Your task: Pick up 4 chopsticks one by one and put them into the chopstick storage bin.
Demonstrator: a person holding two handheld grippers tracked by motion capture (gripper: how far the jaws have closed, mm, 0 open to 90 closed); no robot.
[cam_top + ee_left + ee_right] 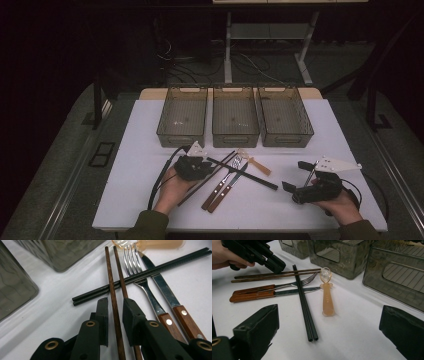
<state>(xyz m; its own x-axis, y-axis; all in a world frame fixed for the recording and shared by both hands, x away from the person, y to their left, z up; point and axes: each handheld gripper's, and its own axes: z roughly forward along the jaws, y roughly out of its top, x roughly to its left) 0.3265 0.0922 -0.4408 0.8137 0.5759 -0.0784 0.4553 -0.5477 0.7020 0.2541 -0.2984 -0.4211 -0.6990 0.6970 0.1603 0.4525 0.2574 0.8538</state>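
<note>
On the left, our left gripper sits low over the white table, and in the left gripper view its jaws stand narrow around one of the two brown chopsticks; one stick runs between the pads, the other lies just outside the right jaw, and we cannot tell whether the pads actually press the stick. Those brown chopsticks lie side by side, pointing toward the bins, and pass under the black chopsticks, which cross them at a slant. Just right of them lie a fork and a knife, both with wooden handles, parallel and close together, also under the black pair. Beyond the fork tines rests a small pale orange spoon, its bowl near the knife tip. Behind the cutlery stand three clear grey bins in a row, side by side. Farther right, our right gripper rests on the table well apart from the cutlery, its jaws spread wide with nothing between them.
</note>
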